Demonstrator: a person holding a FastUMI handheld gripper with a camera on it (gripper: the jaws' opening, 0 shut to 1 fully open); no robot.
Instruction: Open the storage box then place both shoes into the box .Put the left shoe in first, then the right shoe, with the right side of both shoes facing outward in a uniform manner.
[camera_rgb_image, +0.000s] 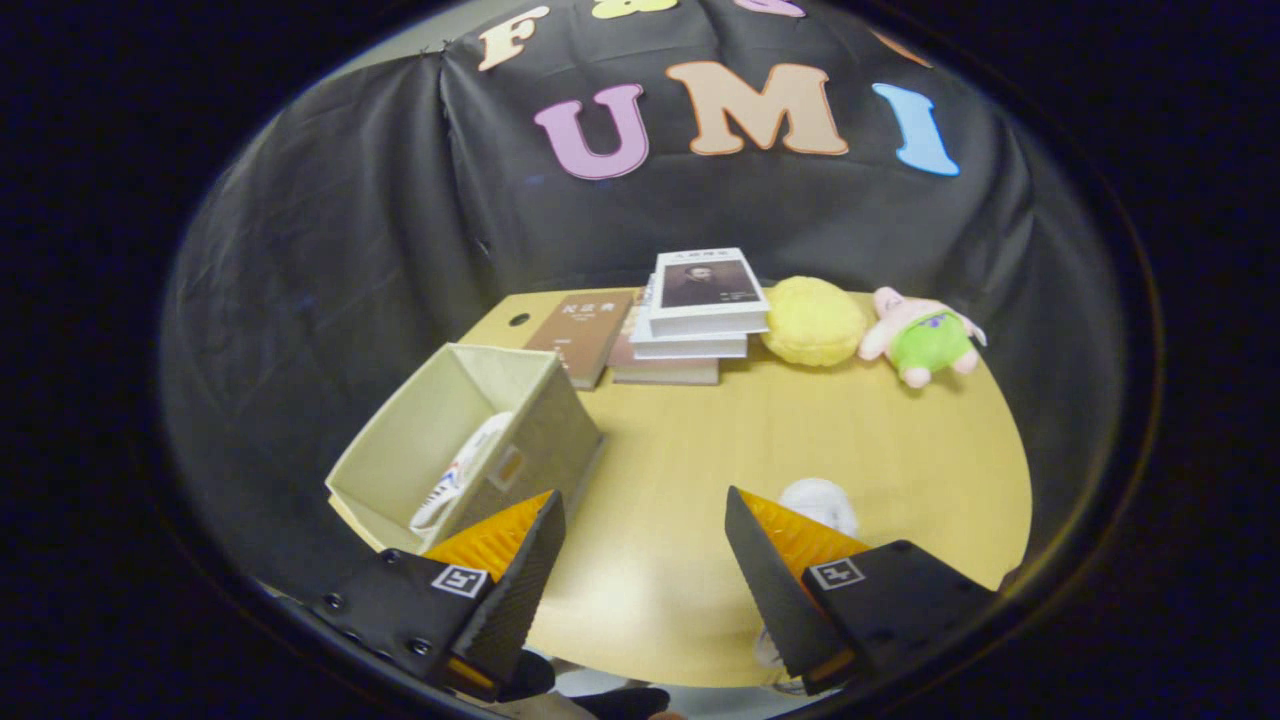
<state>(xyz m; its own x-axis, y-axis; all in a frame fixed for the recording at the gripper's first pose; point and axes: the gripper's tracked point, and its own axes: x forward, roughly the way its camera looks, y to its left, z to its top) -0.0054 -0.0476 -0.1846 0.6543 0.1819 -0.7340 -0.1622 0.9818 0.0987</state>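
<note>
On the desk (700, 450), at ten o'clock from the fingers (645, 545), an open storage box (440, 420) holds one white shoe (455, 475). Fingers gape wide, gripping nothing; another white shoe (820, 500) lies just beyond the right finger.

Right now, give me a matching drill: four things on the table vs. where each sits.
Things:
1. Shoe
2. Second shoe
3. Yellow cushion
4. Gripper

Places:
A. Between the book stack and the plush toy
B. Open, fingers apart over bare table, holding nothing
C. Inside the open box
D. On the table behind the right finger

Pairs: 1-C, 2-D, 3-A, 4-B
</note>
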